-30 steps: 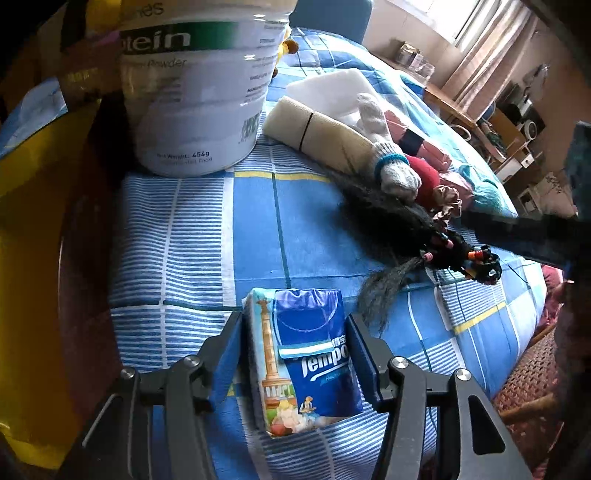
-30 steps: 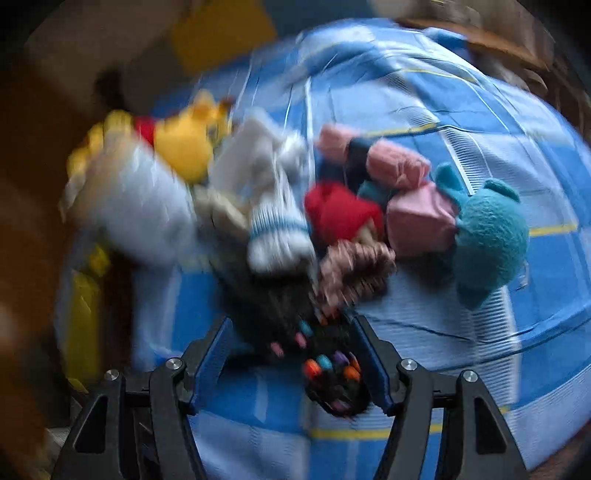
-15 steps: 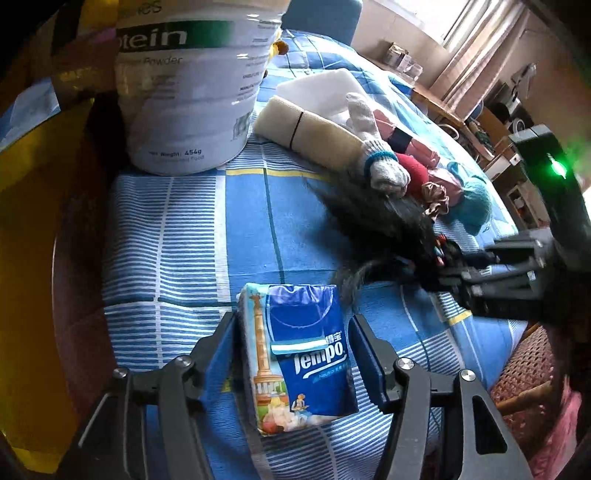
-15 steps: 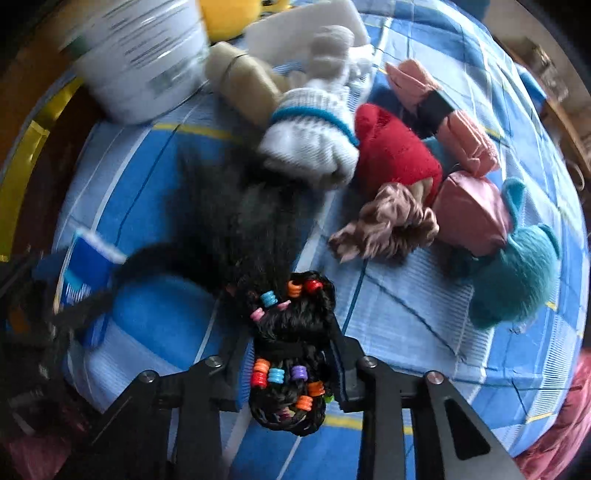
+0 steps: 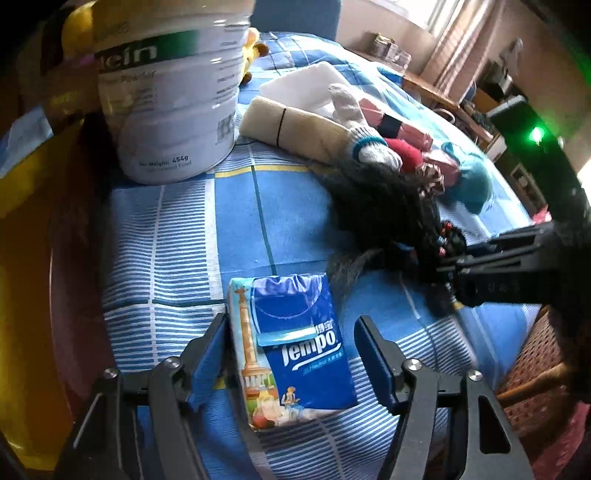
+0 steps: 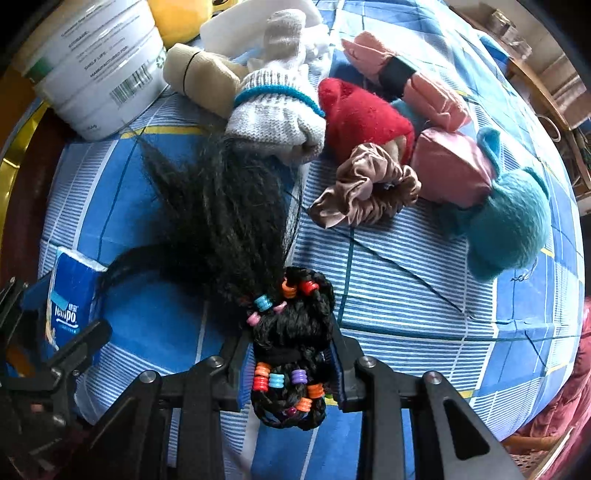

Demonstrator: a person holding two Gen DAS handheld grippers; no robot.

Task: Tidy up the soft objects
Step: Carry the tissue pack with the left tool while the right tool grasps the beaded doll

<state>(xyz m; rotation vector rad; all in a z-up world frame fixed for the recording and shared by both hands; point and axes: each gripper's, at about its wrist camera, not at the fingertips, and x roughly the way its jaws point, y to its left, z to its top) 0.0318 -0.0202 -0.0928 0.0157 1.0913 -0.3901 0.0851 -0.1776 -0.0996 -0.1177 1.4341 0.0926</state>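
Note:
My right gripper [image 6: 291, 354] is shut on the beaded end of a black hair bundle [image 6: 291, 332] whose loose strands [image 6: 225, 214] fan out over the blue checked cloth. It shows at the right of the left wrist view [image 5: 436, 254]. My left gripper [image 5: 291, 343] is open, its fingers either side of a blue Tempo tissue pack [image 5: 295, 350] without squeezing it; the pack also shows in the right wrist view [image 6: 70, 295]. Beyond lie a white knitted sock [image 6: 277, 114], a red soft toy [image 6: 365, 114], a brown scrunchie [image 6: 365, 188], pink pouches [image 6: 450, 166] and a teal plush [image 6: 509, 221].
A large white protein tub [image 5: 170, 96] stands at the back left, with a beige roll [image 5: 295, 125] and a white pad [image 5: 306, 81] beside it. A yellow plush [image 6: 184, 18] lies behind. The cloth's edge drops off at the right near a wicker chair [image 5: 532, 376].
My right gripper has closed tighter on the beaded hair bundle and pulled it a little nearer. My left gripper stays open around the tissue pack, shifted slightly.

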